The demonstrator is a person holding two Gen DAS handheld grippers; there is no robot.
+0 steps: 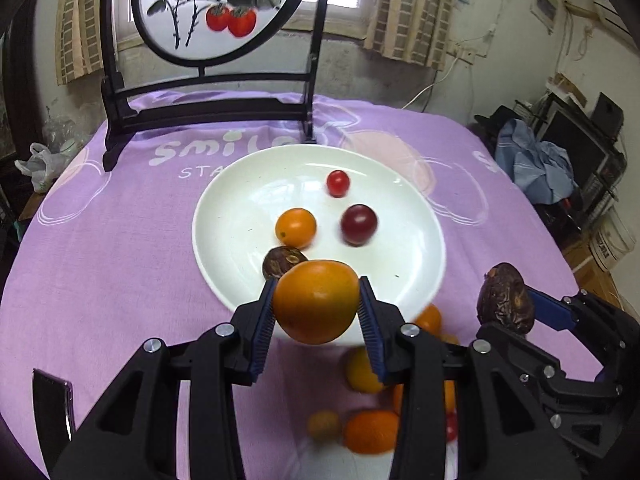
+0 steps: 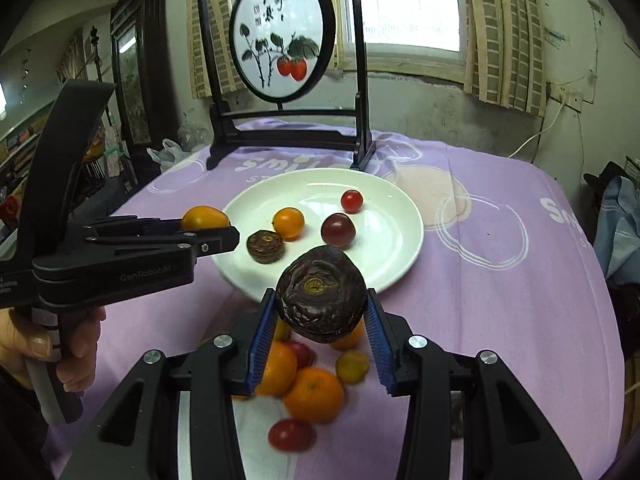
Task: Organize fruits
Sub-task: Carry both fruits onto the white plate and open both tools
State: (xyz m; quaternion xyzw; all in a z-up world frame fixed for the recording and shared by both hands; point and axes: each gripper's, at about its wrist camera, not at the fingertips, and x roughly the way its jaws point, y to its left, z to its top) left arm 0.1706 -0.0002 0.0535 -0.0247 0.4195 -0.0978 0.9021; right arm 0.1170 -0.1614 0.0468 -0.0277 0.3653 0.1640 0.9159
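Partway through, I'm judging. The white plate (image 2: 400, 248) is carrying four pieces: a small red tomato (image 2: 351, 201), a dark red tomato (image 2: 338, 230), a small orange fruit (image 2: 288, 223) and a dark wrinkled fruit (image 2: 265, 246).

Both tongs are loaded. My left gripper (image 1: 316, 308) is clamping an orange fruit (image 1: 316, 304) between its blue pads, fruit sitting right at the fingertips, hanging over the near rim of the plate; in the right wrist view it's coming in from the plate's left side. My right gripper (image 2: 321, 308) is gripping a second dark wrinkled fruit (image 2: 321, 296), also at the tips, just short of the plate's near edge and off the cloth.

Still to go: a loose pile (image 2: 312, 384) is lying on the purple tablecloth (image 2: 500, 300) under and just behind the right fingers — oranges, a yellowish fruit, red tomatoes. Blurred, so I'm not counting them. The decorative screen (image 2: 282, 44) is standing behind the plate, well clear.
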